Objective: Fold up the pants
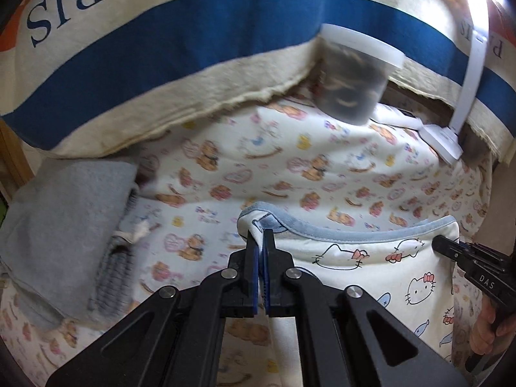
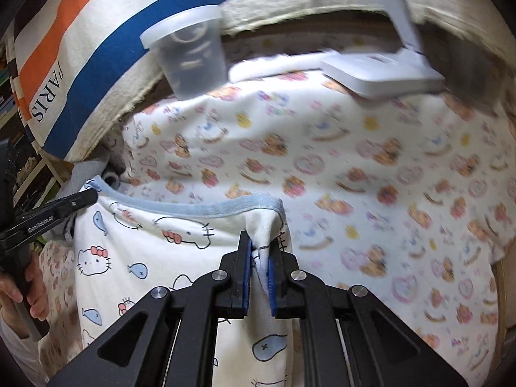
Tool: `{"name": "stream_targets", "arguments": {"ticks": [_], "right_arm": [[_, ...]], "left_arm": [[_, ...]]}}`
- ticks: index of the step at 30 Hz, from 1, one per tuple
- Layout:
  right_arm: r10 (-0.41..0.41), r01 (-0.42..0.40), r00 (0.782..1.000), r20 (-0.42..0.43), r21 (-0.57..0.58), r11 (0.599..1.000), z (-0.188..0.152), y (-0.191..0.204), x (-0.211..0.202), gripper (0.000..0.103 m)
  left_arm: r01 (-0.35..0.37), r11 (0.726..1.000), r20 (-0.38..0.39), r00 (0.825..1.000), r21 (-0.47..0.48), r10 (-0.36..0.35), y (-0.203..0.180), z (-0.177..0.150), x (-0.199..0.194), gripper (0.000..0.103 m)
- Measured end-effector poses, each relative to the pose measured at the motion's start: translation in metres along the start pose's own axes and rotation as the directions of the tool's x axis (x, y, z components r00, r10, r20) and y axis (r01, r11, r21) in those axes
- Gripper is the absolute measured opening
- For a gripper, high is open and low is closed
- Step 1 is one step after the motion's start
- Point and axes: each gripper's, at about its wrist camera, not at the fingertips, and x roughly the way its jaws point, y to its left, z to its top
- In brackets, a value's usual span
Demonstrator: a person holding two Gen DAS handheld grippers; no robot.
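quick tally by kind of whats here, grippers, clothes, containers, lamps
grippers: 2, left gripper and right gripper, each shut on the pants
clothes: 2, the pants and a folded grey garment
containers: 1, lidded plastic tub
lamps: 1, white desk lamp
total: 6

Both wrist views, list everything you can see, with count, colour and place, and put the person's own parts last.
pants: one, white with cat and whale print, blue waistband, held up over the sheet
sheet: one, white with cartoon print, covering the surface
cup: one, clear plastic, lidded, at the sheet's far edge
lamp: one, white, flat base at the far edge
banner: one, cream, blue and orange stripes, lettered, behind the sheet
grey cloth: one pile, at the sheet's left side
left gripper: black, jaws shut on the waistband's left corner
right gripper: black, jaws shut on the right corner
hand: one, gripping the left gripper's handle
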Motion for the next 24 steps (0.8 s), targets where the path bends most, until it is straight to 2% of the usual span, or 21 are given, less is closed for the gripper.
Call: {"name": "stream_targets", "arguments": {"ticks": [4, 8, 14, 17, 18, 19, 20, 21, 23, 24], "right_arm": [[-0.029, 0.029, 1.000, 0.008, -0.007, 1.000, 0.014, 0.013, 0.023, 0.008], [-0.074, 0.074, 0.997, 0.002, -0.007, 0.997, 0.026, 0.014, 0.046, 0.008], [-0.132, 0.132, 0.991, -0.034, 0.005, 0.991, 0.032, 0.004, 0.077, 0.009], [-0.168, 0.167, 0.985, -0.046, -0.009, 0.986, 0.027, 0.003, 0.086, 0.011], [-0.174, 0.174, 0.984, -0.045, -0.015, 0.985, 0.025, 0.002, 0.086, 0.014], [-0.181, 0.181, 0.983, -0.042, -0.013, 0.983, 0.023, 0.000, 0.084, 0.017], [-0.182, 0.182, 0.983, -0.038, -0.004, 0.983, 0.023, -0.002, 0.080, 0.028], [-0.182, 0.183, 0.983, -0.031, 0.017, 0.983, 0.023, -0.006, 0.075, 0.049], [-0.194, 0.192, 0.981, 0.016, 0.064, 0.979, 0.026, -0.014, 0.057, 0.079], [-0.215, 0.209, 0.974, 0.065, 0.086, 0.974, 0.027, -0.018, 0.044, 0.081]], "left_arm": [[-0.051, 0.999, 0.008, 0.999, 0.018, 0.051, 0.006, 0.011, 0.016, 0.001], [-0.061, 0.998, -0.010, 0.998, 0.009, 0.062, 0.007, 0.017, 0.039, 0.001], [-0.080, 0.996, -0.087, 0.993, 0.027, 0.082, 0.003, 0.012, 0.079, 0.002], [-0.112, 0.993, -0.117, 0.986, 0.039, 0.116, 0.002, 0.006, 0.090, 0.015], [-0.120, 0.992, -0.113, 0.986, 0.026, 0.122, 0.006, 0.004, 0.089, 0.031], [-0.114, 0.993, -0.105, 0.988, 0.009, 0.114, 0.009, 0.003, 0.085, 0.052], [-0.110, 0.994, -0.097, 0.989, -0.007, 0.109, 0.013, 0.003, 0.080, 0.061], [-0.108, 0.994, -0.073, 0.992, -0.023, 0.107, 0.016, 0.002, 0.071, 0.068], [-0.103, 0.994, -0.047, 0.994, -0.021, 0.102, 0.017, 0.002, 0.054, 0.068], [-0.097, 0.995, -0.040, 0.995, -0.009, 0.097, 0.016, 0.001, 0.042, 0.068]]}}
